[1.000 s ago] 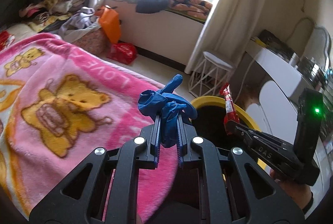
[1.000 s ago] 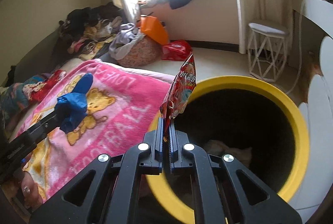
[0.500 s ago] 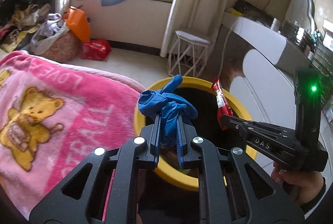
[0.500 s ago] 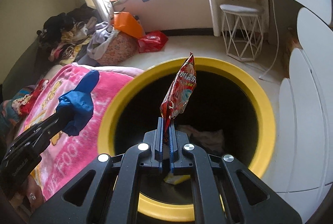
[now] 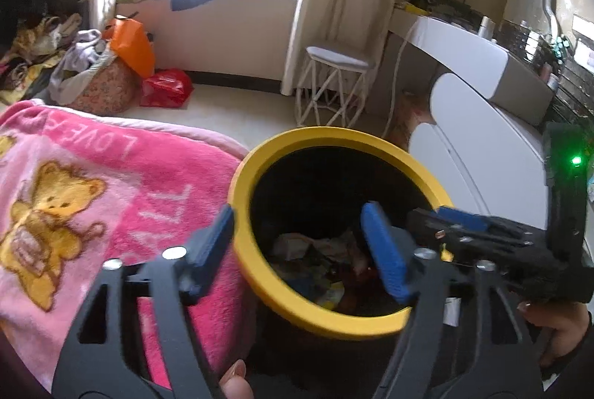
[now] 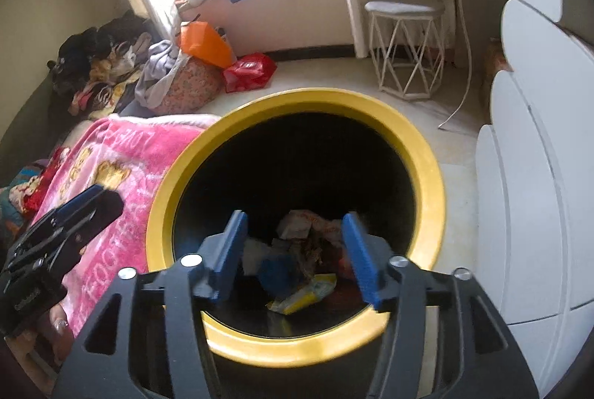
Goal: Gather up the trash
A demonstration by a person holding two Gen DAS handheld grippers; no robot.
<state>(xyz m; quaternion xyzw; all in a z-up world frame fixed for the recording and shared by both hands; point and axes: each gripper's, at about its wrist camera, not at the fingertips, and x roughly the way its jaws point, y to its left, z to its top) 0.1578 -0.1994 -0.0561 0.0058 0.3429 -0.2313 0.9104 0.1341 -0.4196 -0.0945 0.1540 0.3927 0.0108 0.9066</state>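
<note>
A black trash bin with a yellow rim (image 5: pixel 260 157) (image 6: pixel 427 157) stands beside the bed, and both grippers hang over its mouth. My left gripper (image 5: pixel 297 232) has its jaws opening, with nothing between the blue pads. My right gripper (image 6: pixel 295 235) is also opening and holds nothing. The blue glove (image 6: pixel 276 272) lies at the bottom of the bin among crumpled paper and a yellow wrapper (image 6: pixel 304 295). I cannot pick out the red wrapper for certain. The right gripper (image 5: pixel 438 217) shows at the right of the left wrist view. The left gripper (image 6: pixel 100 198) shows at the left of the right wrist view.
A pink bear blanket (image 5: pixel 92 183) covers the bed left of the bin. White cabinets (image 6: pixel 527 176) stand close on the right. Beyond the bin are a white wire stool (image 5: pixel 334 83), an orange bag (image 5: pixel 130 42), a red bag (image 6: pixel 248 72) and piled clothes.
Both grippers went from shut to open. The blue glove and the red wrapper left the jaws and dropped into the bin. Both hands moved further over the bin.
</note>
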